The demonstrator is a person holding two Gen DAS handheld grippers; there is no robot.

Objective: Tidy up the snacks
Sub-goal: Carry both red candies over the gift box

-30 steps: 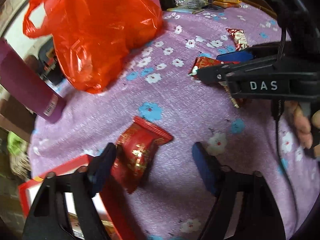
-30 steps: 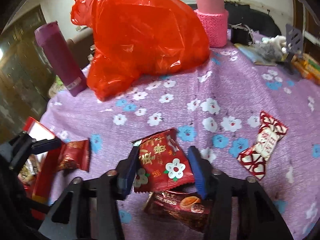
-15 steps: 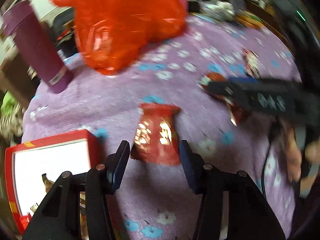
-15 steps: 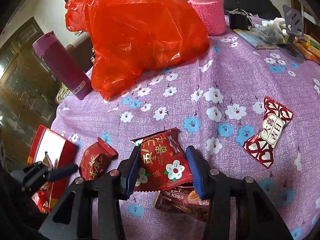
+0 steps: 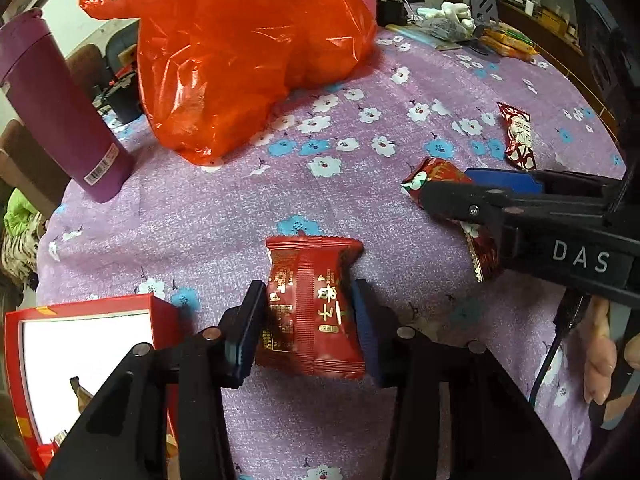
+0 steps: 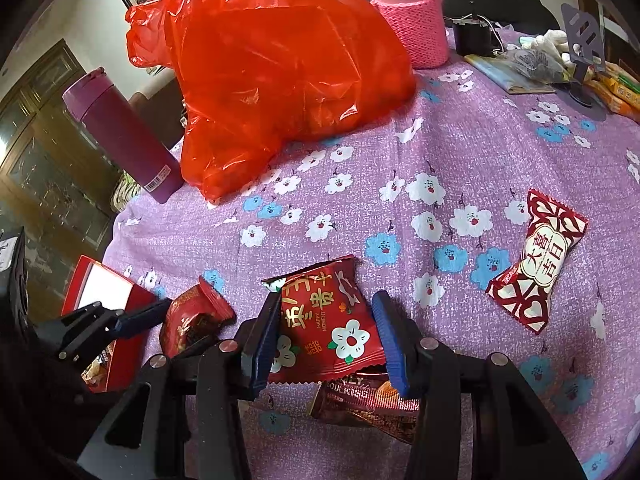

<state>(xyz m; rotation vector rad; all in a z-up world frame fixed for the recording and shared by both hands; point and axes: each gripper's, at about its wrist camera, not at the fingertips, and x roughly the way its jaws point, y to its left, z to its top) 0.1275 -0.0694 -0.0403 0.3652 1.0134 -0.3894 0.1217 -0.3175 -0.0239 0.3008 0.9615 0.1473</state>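
On the flowered counter (image 5: 224,216), beside the red box (image 5: 80,312), left tongs (image 5: 308,316) pinch a red snack packet (image 5: 312,304); right tongs (image 6: 328,336) straddle a flower-printed packet (image 6: 324,328), seemingly closing. Next: carry each into the box.

Since the earlier frames the left gripper (image 5: 310,322) has advanced and narrowed, its fingers (image 5: 250,328) now pressed against both sides of the dark red snack packet (image 5: 310,304), apparently gripped, beside the red box (image 5: 86,316).
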